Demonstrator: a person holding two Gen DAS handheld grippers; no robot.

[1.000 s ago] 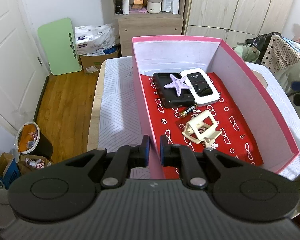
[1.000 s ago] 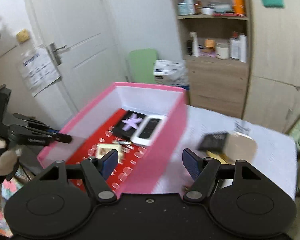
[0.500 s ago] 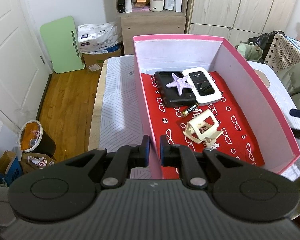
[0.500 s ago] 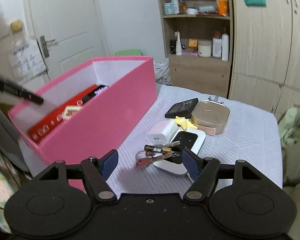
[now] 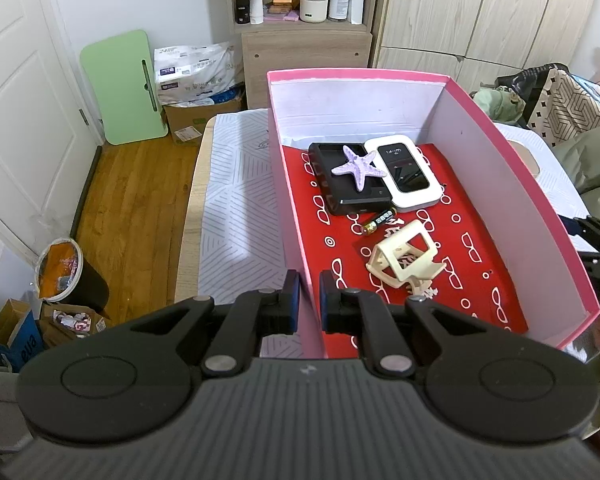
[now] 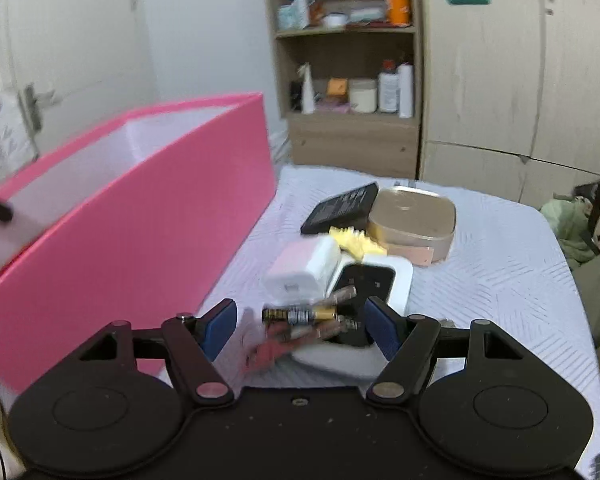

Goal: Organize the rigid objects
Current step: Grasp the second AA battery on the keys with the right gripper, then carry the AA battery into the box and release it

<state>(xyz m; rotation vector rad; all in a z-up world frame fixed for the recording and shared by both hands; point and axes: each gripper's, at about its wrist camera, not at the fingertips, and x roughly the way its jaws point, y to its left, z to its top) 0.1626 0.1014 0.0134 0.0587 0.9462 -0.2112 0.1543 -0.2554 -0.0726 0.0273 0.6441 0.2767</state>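
At frame centre, the pink box (image 5: 480, 120) holds five items; left gripper (image 5: 305, 302) pinches its wall, while right gripper (image 6: 300, 326), spread, faces the unsorted pile (image 6: 356, 256).

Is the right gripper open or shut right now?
Open. The right gripper has its blue pads spread wide with nothing between them, above the batteries on the table.

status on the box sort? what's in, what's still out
In the pink box: black tray, starfish, white device, one battery, cream holder. In hand: left gripper clamps the box wall; right gripper is open over the table pile. Left: batteries, charger, second white device, gold case, black pack.
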